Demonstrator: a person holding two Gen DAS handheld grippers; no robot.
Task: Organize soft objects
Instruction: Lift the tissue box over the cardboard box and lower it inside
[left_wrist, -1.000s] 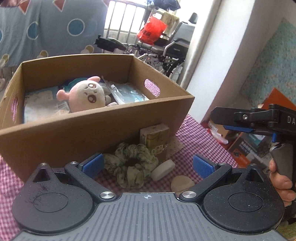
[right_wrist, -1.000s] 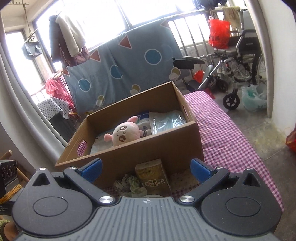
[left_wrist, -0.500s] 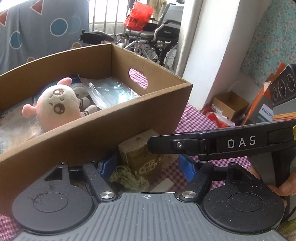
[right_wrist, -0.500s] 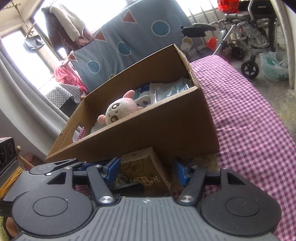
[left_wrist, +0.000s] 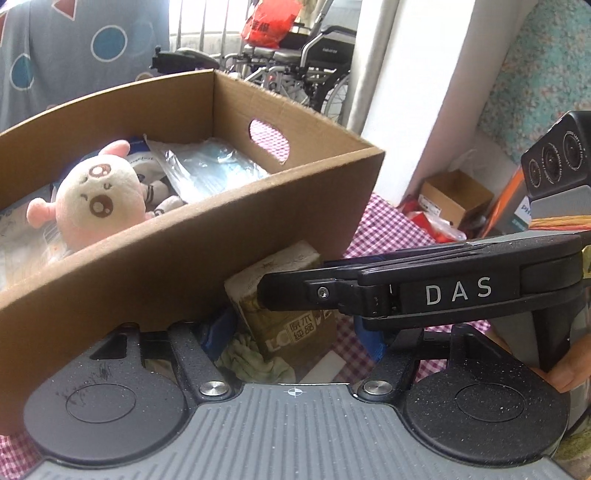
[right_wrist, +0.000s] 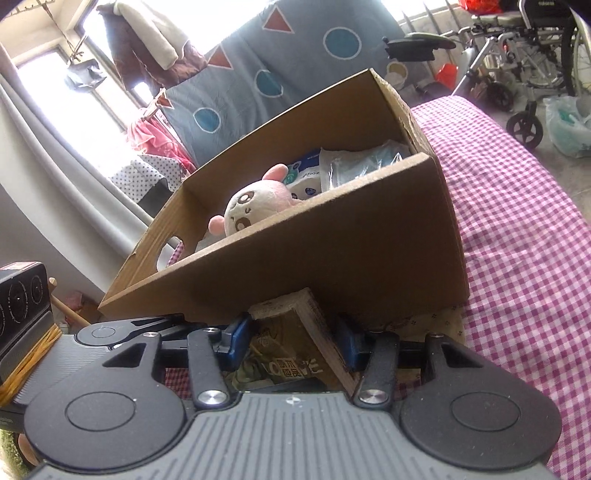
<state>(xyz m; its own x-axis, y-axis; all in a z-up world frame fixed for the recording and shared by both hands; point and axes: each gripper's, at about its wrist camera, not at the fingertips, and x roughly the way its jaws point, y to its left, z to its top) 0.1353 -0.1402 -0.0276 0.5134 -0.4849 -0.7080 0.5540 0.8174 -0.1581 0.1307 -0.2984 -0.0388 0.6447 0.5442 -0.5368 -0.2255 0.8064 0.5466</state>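
- The cardboard box (right_wrist: 332, 258) sits on the pink checked cloth (right_wrist: 524, 229); a pink-and-white plush toy (left_wrist: 94, 199) and plastic-wrapped packs (left_wrist: 218, 166) lie inside it.
- The right gripper (right_wrist: 291, 341), just in front of the box, has its jaws closing on the tissue pack (right_wrist: 295, 354), blue pads at both sides.
- The left gripper (left_wrist: 293, 334) is also low before the box, jaws part open around the same pack and a green scrunchie (left_wrist: 255, 360); whether its pads press cannot be told.

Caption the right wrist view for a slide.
Right gripper closing on the tissue pack before the cardboard box.
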